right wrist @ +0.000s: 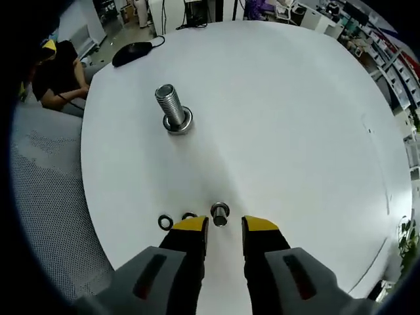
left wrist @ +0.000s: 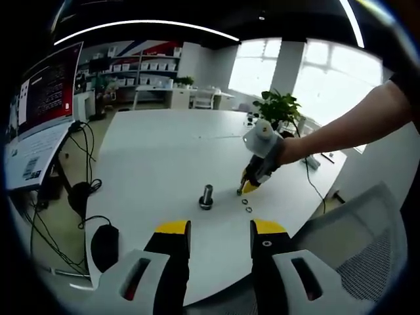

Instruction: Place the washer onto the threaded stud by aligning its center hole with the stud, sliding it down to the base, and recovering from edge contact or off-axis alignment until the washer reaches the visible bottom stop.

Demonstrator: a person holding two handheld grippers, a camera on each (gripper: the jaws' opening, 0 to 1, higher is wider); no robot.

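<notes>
Closest in, the right gripper (right wrist: 225,230) hangs low over the round white table (right wrist: 308,118) with its yellow-tipped jaws spread and nothing between them — and just past the tips, almost on the line between the two, lies a small shiny metal washer (right wrist: 220,212). Two more small dark rings (right wrist: 166,222) sit off to the left of that gripper's left jaw, one of them partly tucked behind the jaw tip. Seen from the left gripper view, the right gripper (left wrist: 250,186), held by a person's outstretched arm, points steeply down at the tabletop with its tips near those little rings (left wrist: 247,205). The left gripper (left wrist: 221,233) is also spread and empty, held back near the table's edge, so the right one looks much the nearer to the washer and the natural one to take it. Farther out, ahead of the right gripper and off to its left, stands the silver threaded steel stud (right wrist: 172,107), its long axis upright from a broad round base (right wrist: 178,124) — well apart from the washer. Once lifted, I judge, the washer must travel forward and leftward and come down flat over that upright thread.
</notes>
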